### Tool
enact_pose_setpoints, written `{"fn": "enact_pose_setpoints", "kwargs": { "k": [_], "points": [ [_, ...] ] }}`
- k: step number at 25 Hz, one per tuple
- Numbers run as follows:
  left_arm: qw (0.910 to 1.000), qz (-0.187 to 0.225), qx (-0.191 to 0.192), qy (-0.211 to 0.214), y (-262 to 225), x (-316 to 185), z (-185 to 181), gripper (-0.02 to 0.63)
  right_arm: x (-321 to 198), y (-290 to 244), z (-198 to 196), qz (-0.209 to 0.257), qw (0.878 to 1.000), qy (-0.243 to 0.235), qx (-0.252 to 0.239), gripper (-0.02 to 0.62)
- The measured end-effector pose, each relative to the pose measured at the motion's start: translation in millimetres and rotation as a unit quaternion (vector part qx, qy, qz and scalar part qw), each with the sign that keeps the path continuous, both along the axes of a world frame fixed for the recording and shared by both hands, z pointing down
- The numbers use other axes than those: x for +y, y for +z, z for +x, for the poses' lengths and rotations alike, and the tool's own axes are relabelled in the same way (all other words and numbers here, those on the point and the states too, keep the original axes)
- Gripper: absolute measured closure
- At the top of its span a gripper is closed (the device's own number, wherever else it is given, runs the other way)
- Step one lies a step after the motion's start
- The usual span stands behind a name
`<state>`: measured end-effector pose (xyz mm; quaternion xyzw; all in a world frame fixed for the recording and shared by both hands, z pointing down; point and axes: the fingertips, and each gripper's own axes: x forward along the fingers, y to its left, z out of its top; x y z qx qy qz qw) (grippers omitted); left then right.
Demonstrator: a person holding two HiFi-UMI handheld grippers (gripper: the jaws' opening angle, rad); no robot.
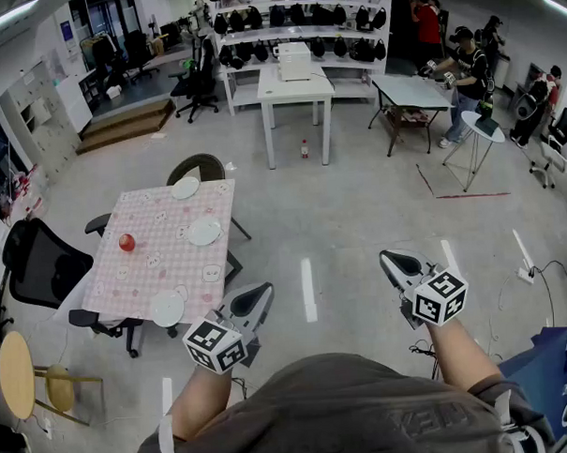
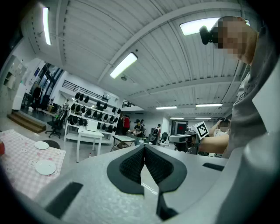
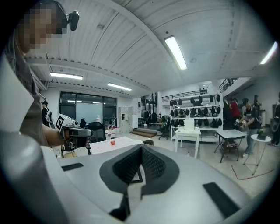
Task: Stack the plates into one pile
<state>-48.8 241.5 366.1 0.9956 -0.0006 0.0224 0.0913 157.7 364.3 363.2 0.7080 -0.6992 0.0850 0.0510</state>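
Three white plates lie apart on a table with a pink checked cloth [image 1: 145, 274]: one at the far end [image 1: 185, 188], one in the middle [image 1: 205, 231] and one at the near corner [image 1: 168, 308]. Two of them, a far plate [image 2: 42, 145] and a nearer plate [image 2: 45, 167], also show in the left gripper view. My left gripper [image 1: 261, 292] is held in the air to the right of the near plate, shut and empty [image 2: 144, 148]. My right gripper [image 1: 388, 258] hovers over the floor further right, jaws together with nothing in them [image 3: 141, 148].
A red apple [image 1: 127, 243] sits on the cloth's left side. Black chairs [image 1: 41, 264] stand around the table, and a small round wooden table [image 1: 15, 373] is at the lower left. White tables [image 1: 294, 84] and several people [image 1: 464, 72] are far across the room.
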Motion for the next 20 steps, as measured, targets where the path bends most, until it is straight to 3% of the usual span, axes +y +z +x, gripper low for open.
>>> {"fn": "enact_pose_setpoints", "kwargs": {
  "k": [9, 20],
  "points": [
    [1.0, -0.001, -0.001, 0.004, -1.1, 2.5, 8.0, 0.601, 1.6, -10.6, 4.9, 0.025, 1.0, -0.002, -0.01, 0.603],
    [1.0, -0.002, -0.003, 0.008, 0.0, 3.1, 11.8, 0.601, 3.7, -7.8, 8.4, 0.023, 1.0, 0.003, -0.005, 0.603]
  ]
}}
